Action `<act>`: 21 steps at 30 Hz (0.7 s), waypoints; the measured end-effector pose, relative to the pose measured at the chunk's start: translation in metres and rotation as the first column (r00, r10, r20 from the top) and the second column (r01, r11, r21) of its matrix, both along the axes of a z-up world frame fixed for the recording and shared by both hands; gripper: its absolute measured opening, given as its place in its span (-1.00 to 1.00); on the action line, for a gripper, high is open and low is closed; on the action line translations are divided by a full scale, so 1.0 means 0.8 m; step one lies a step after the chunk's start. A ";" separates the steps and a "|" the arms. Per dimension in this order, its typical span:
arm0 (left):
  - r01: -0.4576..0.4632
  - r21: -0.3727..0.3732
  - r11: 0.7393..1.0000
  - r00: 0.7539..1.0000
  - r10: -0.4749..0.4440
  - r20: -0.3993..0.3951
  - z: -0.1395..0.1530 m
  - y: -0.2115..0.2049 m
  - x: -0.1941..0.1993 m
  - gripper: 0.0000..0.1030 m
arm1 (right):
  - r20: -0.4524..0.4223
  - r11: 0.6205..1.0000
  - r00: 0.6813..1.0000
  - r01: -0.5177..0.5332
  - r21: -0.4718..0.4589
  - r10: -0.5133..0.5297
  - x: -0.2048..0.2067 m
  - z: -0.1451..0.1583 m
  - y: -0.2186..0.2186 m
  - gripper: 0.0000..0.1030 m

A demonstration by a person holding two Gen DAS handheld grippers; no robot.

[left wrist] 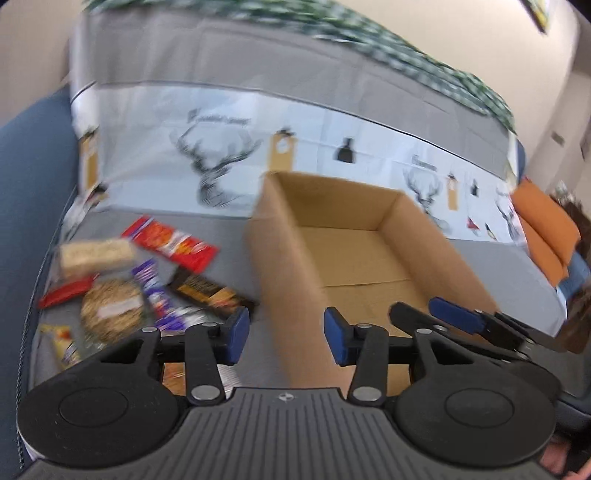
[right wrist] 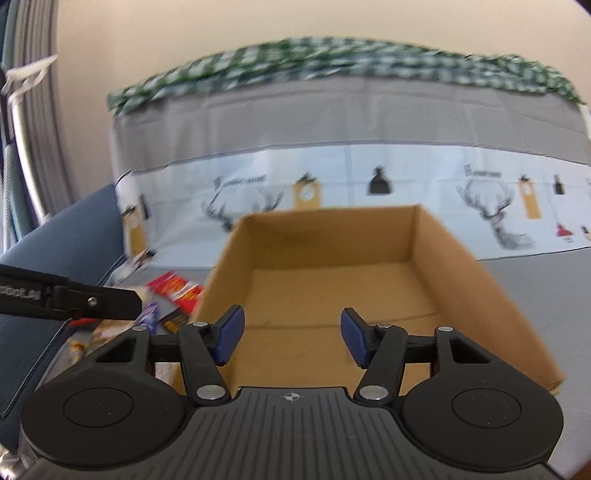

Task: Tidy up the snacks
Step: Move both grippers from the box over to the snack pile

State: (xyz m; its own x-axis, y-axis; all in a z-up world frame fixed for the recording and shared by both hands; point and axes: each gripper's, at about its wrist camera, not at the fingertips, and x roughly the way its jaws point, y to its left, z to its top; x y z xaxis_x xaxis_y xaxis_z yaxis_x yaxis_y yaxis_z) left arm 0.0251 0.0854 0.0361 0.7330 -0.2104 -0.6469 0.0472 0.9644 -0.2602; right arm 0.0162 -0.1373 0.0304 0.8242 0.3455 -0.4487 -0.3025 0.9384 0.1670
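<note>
A grey cloth point(left wrist: 480, 258) with a pale band of deer-head prints point(left wrist: 214, 166) covers a blue sofa point(left wrist: 26, 192). A green checked blanket point(right wrist: 332, 62) lies along the sofa's top. 1 orange cushion point(left wrist: 543, 225) sits at the right end, before a cream wall point(right wrist: 221, 33).

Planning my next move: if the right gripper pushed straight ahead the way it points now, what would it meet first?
Most likely the inside of the cardboard box. The right gripper is open and empty, aimed over the near edge, so the floor or back wall comes first. Blur leaves the depth uncertain.
</note>
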 end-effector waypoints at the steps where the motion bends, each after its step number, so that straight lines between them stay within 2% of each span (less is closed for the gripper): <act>1: -0.035 -0.021 0.999 0.999 0.035 -0.009 -0.008 0.017 -0.001 -0.04 | 0.014 1.000 0.999 -0.031 0.002 0.031 -0.003 0.000 0.012 0.14; 3: -0.096 -0.061 0.993 0.995 0.094 -0.042 -0.023 0.047 0.001 -0.04 | 0.046 0.997 0.996 -0.078 -0.028 0.079 -0.011 -0.001 0.037 0.14; 6: -0.205 -0.079 0.976 0.976 0.198 -0.087 -0.032 0.088 0.004 -0.04 | 0.065 0.986 0.984 -0.164 -0.029 0.166 -0.021 0.004 0.070 0.14; 9: -0.344 -0.073 0.936 0.932 0.331 -0.149 -0.044 0.120 0.007 -0.04 | 0.079 0.970 0.968 -0.233 -0.069 0.238 -0.029 -0.005 0.098 0.14; 11: -0.403 -0.068 0.912 0.900 0.382 -0.208 -0.056 0.139 0.012 -0.04 | 0.069 0.960 0.960 -0.264 -0.092 0.271 -0.032 -0.014 0.113 0.07; 13: -0.432 -0.042 0.901 0.881 0.411 -0.235 -0.061 0.150 0.017 -0.04 | 0.073 0.950 0.951 -0.292 -0.115 0.301 -0.034 -0.026 0.127 0.06; 16: -0.446 -0.008 0.895 0.869 0.431 -0.244 -0.064 0.156 0.020 0.01 | 0.051 0.936 0.946 -0.308 -0.173 0.321 -0.033 -0.049 0.148 0.02; 18: -0.452 0.003 0.892 0.862 0.437 -0.258 -0.068 0.161 0.022 0.10 | 0.055 0.924 0.943 -0.307 -0.226 0.327 -0.033 -0.058 0.162 0.02; 21: -0.464 0.023 0.885 0.847 0.451 -0.281 -0.073 0.161 0.022 0.17 | 0.052 0.907 0.934 -0.330 -0.261 0.354 -0.033 -0.067 0.179 0.02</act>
State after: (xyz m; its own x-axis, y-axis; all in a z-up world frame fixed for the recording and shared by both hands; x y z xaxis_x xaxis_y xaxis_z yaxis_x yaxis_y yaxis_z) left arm 0.0424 0.2145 -0.0224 0.5507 0.0728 -0.8315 -0.4753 0.8463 -0.2407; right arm -0.0105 0.0059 -0.0233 0.7183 0.5037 -0.4799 -0.6152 0.7820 -0.0999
